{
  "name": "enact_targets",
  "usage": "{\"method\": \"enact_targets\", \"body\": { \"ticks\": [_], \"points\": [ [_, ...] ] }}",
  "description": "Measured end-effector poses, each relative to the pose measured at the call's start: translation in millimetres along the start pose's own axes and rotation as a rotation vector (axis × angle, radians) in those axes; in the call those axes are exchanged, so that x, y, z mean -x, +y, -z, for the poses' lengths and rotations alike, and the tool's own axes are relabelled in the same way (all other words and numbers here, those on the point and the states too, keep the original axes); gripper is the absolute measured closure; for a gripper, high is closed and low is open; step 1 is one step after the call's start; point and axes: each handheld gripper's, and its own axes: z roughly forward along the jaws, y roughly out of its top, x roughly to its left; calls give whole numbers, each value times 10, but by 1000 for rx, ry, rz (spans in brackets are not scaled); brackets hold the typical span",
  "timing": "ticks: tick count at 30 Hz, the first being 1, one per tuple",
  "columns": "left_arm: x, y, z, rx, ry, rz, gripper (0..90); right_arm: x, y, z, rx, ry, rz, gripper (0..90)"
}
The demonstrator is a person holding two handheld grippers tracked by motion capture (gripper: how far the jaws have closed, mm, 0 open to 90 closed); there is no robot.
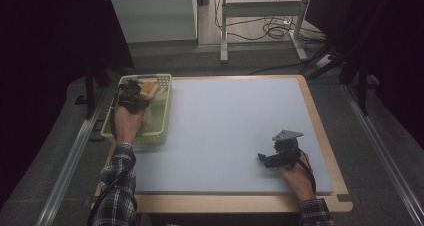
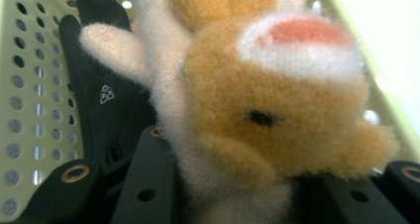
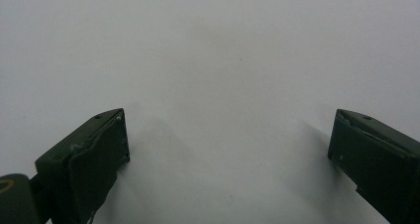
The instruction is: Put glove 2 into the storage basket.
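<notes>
An orange and cream plush toy [image 2: 277, 110] with a pink-and-white patch is close up in the left gripper view, inside a pale green perforated basket [image 2: 29, 85]. My left gripper [image 2: 257, 194] is shut on the toy, one black jaw on each side of its lower body. From the high view, the left gripper [image 1: 131, 93] reaches down into the basket [image 1: 150, 136] at the table's far left, with the plush toy [image 1: 150, 90] just beyond it. The right gripper [image 1: 267, 158] rests open at the front right; its jaws stand wide apart over bare mat [image 3: 228, 149].
A light grey mat [image 1: 230, 126] covers the wooden table [image 1: 240, 203]. A black shape [image 2: 99, 85] with a small white mark lies against the basket wall beside the toy. Metal rails run along both sides of the table, and a desk frame with cables stands behind.
</notes>
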Motion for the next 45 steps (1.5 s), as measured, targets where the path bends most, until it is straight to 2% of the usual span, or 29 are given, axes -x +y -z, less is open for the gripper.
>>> {"method": "enact_targets", "body": {
  "ticks": [3, 9, 11, 13, 14, 16, 18, 21, 23, 25, 29, 31, 34, 38, 45],
  "points": [
    [30, 17, -93, -14, -5, -3, 670, 0, 0, 0, 0, 0, 0, 19],
    [174, 68, -245, -54, -8, -48, 661, 0, 0, 0, 0, 0, 0, 19],
    [206, 81, -295, -68, -17, -51, 659, 0, 0, 0, 0, 0, 0, 19],
    [230, 93, -354, -88, -24, -51, 650, 0, 0, 0, 0, 0, 0, 19],
    [233, 98, -400, -116, -43, -44, 640, 0, 0, 0, 0, 0, 0, 19],
    [241, 97, -457, -153, -52, -39, 574, 0, 0, 0, 0, 0, 0, 19],
    [233, 88, -498, -177, -64, -28, 459, 0, -1, 0, 0, 0, 0, 19],
    [181, 69, -476, -162, -73, 3, 295, 0, -1, 0, 0, 1, 0, 19],
    [150, 64, -426, -157, -78, 5, 208, 0, -1, 0, 0, 0, 0, 19],
    [128, 68, -360, -136, -96, 16, 155, 0, 0, 0, 0, 0, 0, 19],
    [75, 94, -154, -88, -123, 9, 138, 0, 0, 0, 0, 0, 0, 19],
    [32, 99, -44, -53, -127, 13, 155, 0, -1, 0, 0, 0, 1, 19],
    [-13, 79, 35, -28, -128, 14, 279, -1, 0, 0, 0, 0, 0, 19],
    [-50, 2, 24, -23, -86, -1, 454, -1, 0, 0, 0, -1, 0, 19],
    [-42, -119, -4, 26, -95, -25, 679, -1, -1, 1, 0, -1, 0, 19]
  ]
}}
